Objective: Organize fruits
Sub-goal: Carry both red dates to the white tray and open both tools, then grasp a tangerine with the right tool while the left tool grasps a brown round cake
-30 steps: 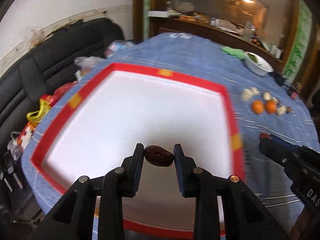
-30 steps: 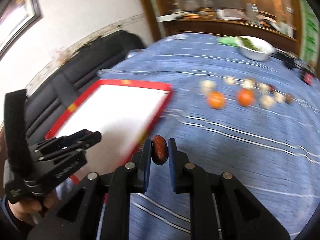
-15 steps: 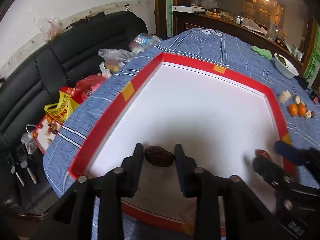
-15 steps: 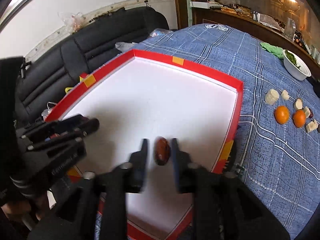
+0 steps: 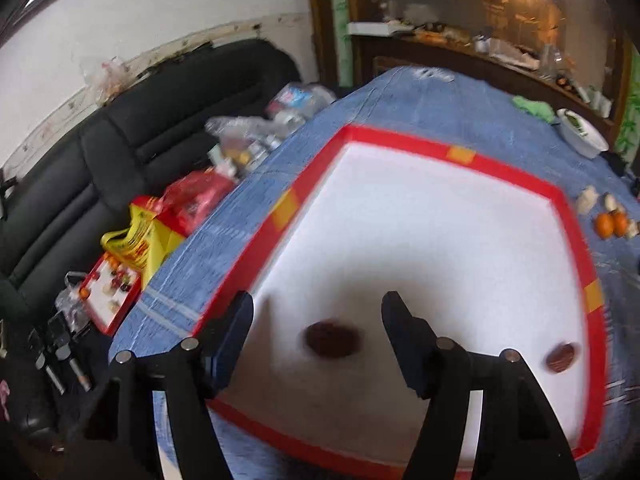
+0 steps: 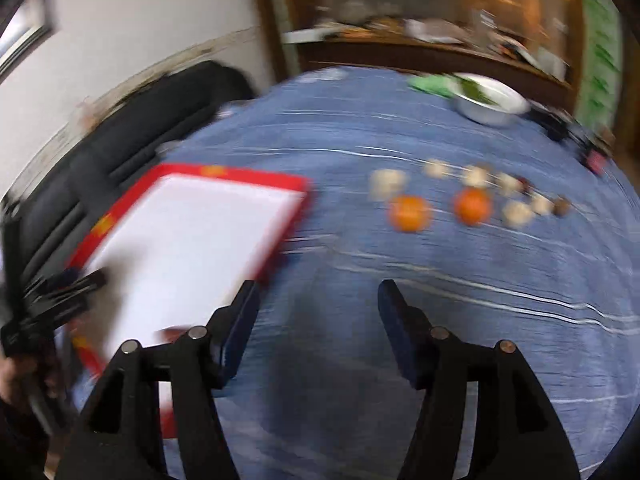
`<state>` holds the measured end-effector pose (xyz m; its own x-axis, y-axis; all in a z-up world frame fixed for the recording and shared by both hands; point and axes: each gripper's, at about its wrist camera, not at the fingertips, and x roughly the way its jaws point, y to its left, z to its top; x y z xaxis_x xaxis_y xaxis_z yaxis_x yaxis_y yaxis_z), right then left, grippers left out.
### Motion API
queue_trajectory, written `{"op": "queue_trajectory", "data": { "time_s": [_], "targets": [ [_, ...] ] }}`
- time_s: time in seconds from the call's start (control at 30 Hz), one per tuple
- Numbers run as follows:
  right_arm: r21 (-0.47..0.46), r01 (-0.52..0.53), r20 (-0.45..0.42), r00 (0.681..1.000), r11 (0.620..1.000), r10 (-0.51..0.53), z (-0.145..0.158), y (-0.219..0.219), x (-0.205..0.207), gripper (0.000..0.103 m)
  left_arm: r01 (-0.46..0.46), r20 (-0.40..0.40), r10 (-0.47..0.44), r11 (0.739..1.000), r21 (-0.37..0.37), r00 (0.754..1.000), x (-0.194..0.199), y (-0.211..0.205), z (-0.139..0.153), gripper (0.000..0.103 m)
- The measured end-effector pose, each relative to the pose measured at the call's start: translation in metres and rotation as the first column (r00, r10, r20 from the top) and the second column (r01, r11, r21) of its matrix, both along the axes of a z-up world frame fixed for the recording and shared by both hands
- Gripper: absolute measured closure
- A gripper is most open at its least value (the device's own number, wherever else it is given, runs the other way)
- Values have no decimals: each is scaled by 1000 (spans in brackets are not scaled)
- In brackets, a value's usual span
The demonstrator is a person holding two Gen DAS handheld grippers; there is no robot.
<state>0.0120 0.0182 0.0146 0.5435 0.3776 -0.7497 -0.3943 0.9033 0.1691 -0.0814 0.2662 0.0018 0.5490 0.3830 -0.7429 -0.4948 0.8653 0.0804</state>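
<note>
The left tool (image 5: 318, 330) stands wide, its jaws having just been opening, and a dark date (image 5: 331, 339) lies on the white floor of the red-rimmed tray (image 5: 408, 142) between the fingers, touched by neither pad. A second, redder date (image 5: 562, 357) rests in the same tray, off to the right near the rim. The right tool (image 6: 318, 318) is also wide, its jaws having just been opening too, with nothing between them; it hangs over the blue cloth of the bench (image 6: 460, 320) just beside the tray's right edge. Farther along the bench two oranges (image 6: 410, 213) lie near each other among pale, blurred pieces (image 6: 386, 182) whose kind cannot be told. A white bowl (image 6: 490, 106) holding something green stands beyond them, well apart from the tray. A black sofa (image 5: 80, 168) with bags on it runs along the bench's left side.
</note>
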Motion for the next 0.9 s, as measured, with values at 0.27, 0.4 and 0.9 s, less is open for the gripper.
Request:
{"op": "queue_trajectory", "data": {
  "time_s": [0.27,0.4,0.9],
  "targets": [
    [-49,33,-30,999,998,-35,-22,-12,75,40,230,74,-225,971,-70,971,68,-77,39,30],
    [-46,57,-47,997,997,-59,-32,-10,102,40,309,80,-304,949,-59,949,108,-110,46,30],
    [-1,171,-63,983,985,-171,-26,-89,83,69,427,-88,-435,900,-90,896,238,-216,-16,33]
  ]
}}
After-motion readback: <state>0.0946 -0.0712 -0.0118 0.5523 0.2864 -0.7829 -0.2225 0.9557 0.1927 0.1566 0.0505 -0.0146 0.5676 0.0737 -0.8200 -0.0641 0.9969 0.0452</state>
